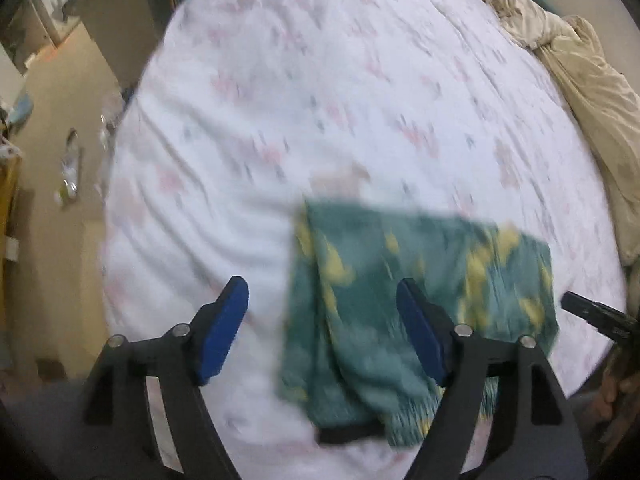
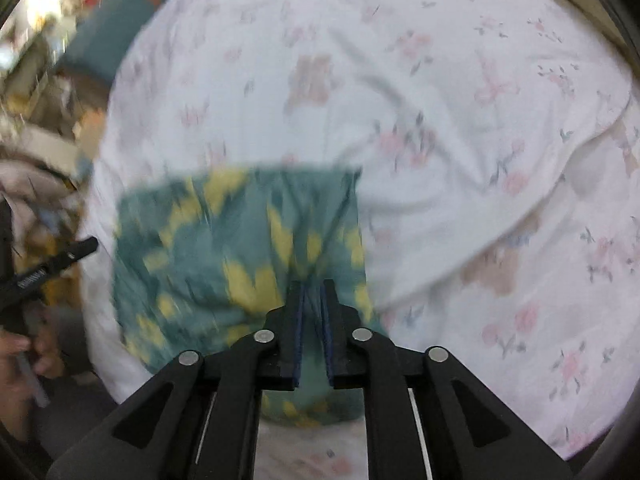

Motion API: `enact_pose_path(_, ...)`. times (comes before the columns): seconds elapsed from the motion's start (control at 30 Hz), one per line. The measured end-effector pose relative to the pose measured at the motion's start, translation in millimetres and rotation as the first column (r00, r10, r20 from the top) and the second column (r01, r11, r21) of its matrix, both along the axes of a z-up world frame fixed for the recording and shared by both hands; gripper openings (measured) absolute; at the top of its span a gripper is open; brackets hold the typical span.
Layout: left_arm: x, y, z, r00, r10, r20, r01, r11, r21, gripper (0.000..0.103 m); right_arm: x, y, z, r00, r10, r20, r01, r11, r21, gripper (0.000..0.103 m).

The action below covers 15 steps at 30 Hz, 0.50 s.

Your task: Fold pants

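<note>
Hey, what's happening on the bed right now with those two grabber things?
A person is folding a pair of green and yellow pants on a white floral bedsheet. The right gripper is shut on the near edge of the pants. The left gripper is open above the sheet, holding nothing. The pants already lie in a compact rectangle. Both views are blurred, so things appear to be moving.

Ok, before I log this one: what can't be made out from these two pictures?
- Right wrist view: how much of the pants the right gripper pinches; its near-shut fingers cover the spot.
- Left wrist view: the pants' near edge, hidden behind the open left gripper.
- Both views: number of folded layers and the pants' print, lost to motion blur.
- Left wrist view: small things on the floor, blurred.
</note>
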State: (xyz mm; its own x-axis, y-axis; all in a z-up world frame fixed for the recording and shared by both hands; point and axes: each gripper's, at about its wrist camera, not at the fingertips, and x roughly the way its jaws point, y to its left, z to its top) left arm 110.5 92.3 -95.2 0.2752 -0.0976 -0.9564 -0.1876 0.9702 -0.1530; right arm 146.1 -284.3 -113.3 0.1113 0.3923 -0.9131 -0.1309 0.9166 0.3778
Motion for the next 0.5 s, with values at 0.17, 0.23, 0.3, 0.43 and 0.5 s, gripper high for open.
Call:
enact_pose_path(0.17, 36, 6, -26, 0.997, -0.048, -0.058, 0.045, 0.998, -0.036, 0.074, 31, 3, -8, 0.999, -0.033, 0.0, 0.033, 0.998, 0.052, 0.07)
enact_pose_path(0.23, 44, -3, -41, 0.994, -0.077, -0.074, 0.073, 0.996, -0.052, 0.074, 40, -1, -17, 0.999, -0.045, -0.008, 0.045, 0.996, 0.072, 0.07)
enact_pose_path(0.3, 48, -5, -51, 0.993, -0.082, -0.087, 0.077, 0.995, -0.062, 0.074, 43, -5, -27, 0.998, -0.052, -0.021, 0.053, 0.995, 0.078, 0.068)
enact_pose_path(0.43, 52, -17, -60, 0.985, -0.155, -0.071, 0.15, 0.986, -0.066, 0.073, 55, -3, -50, 0.997, -0.045, -0.06, 0.049, 0.996, 0.07, 0.065)
enact_pose_path(0.5, 55, -24, -62, 0.979, -0.197, -0.052, 0.195, 0.98, -0.045, 0.06, 56, 2, -55, 0.998, -0.024, -0.061, 0.028, 0.997, 0.074, 0.052)
